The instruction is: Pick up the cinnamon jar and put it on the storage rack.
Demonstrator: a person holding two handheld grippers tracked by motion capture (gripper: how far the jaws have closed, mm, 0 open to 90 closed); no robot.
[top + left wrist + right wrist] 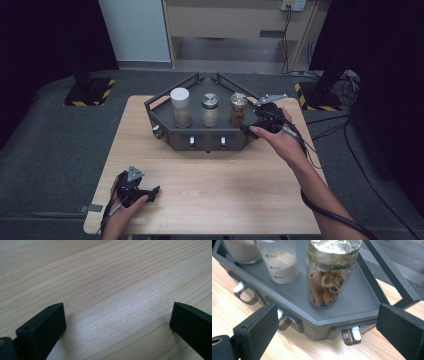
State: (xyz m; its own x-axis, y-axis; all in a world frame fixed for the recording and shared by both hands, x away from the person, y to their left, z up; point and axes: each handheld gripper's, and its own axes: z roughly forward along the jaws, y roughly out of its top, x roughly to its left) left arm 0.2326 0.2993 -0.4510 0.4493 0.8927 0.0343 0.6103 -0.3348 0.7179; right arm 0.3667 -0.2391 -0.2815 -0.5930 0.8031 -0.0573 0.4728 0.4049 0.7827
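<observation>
High view: on the worktop (210, 175) stands a grey tray (200, 135) holding three jars; the cinnamon jar (238, 109) is at its right end. The right gripper (250, 127) hovers just beside that end, and the left gripper (152, 191) rests well apart from the tray.

Left gripper view: fingers (42, 327) spread wide over bare wood.

Right gripper view: fingers (257, 327) spread, empty, with the cinnamon jar (327, 282) ahead on the tray (359, 305).

Left hand-held gripper (150, 191), right hand-held gripper (250, 127): black, blocky jaws, grey three-cornered top plates, trailing black cables; bare forearms.

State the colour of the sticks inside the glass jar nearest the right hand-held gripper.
Reddish-brown cinnamon sticks, clearest in the right gripper view.
</observation>
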